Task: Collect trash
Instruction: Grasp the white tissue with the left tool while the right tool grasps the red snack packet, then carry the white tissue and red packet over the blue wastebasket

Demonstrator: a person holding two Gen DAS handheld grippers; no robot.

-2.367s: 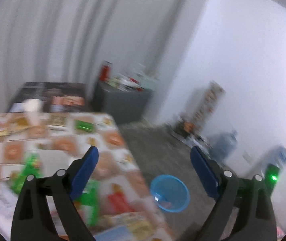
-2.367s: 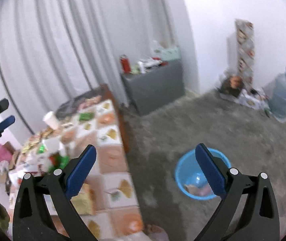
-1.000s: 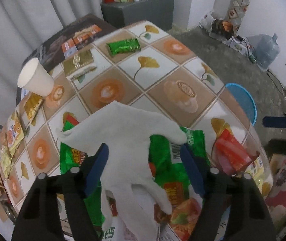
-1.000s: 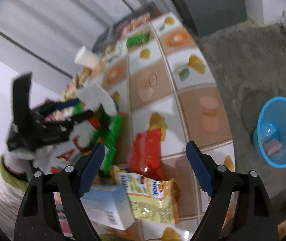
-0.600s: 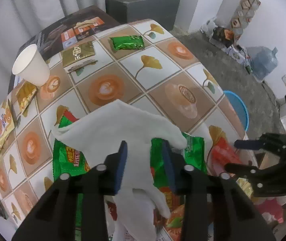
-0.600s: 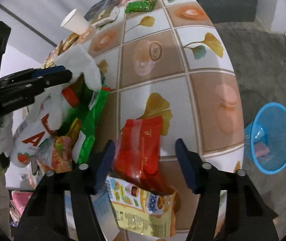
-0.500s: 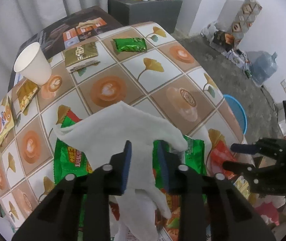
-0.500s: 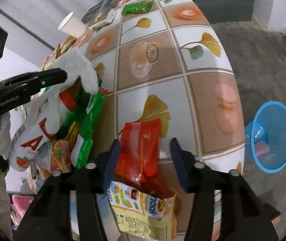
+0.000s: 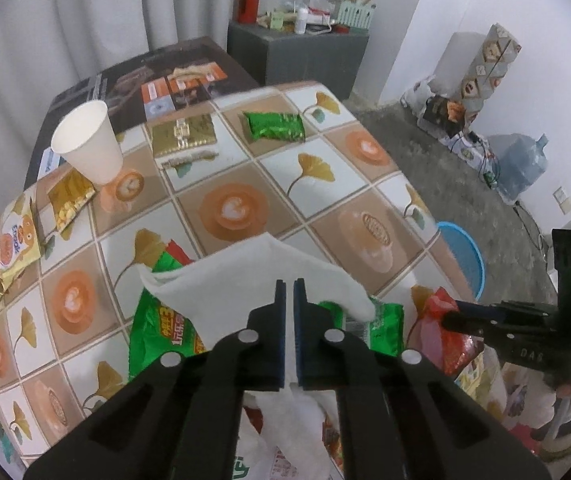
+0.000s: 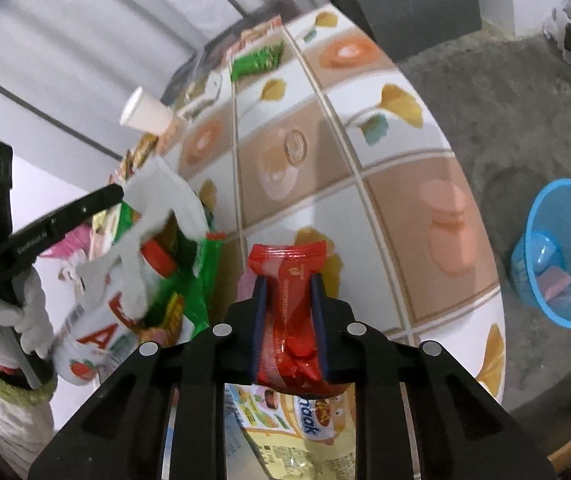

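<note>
The white tissue (image 9: 245,268) lay crumpled over the green snack bag (image 9: 157,328) near the front edge of the table (image 9: 245,168), and the left gripper (image 9: 289,292), wide a second before, had pressed its jaws together on the tissue's middle, so that piece now looked secured and ready to lift. Its loose sheet fanned away from the jaws toward the far side of the table, its long axis running roughly left to right across the left wrist view. Just beside it, the red wrapper (image 10: 289,320) stood between the pads of the right gripper (image 10: 289,284), whose jaws, also spread earlier, were closing and already touched both its sides; its long axis ran along the fingers, crimped end pointing away from the camera. With both pieces pinched, the picking step seemed nearly done, and the carry to the blue bin (image 10: 561,248) on the floor, well apart from the table edge, probably came next. A paper cup (image 9: 85,140) and other wrappers remained farther back.
</note>
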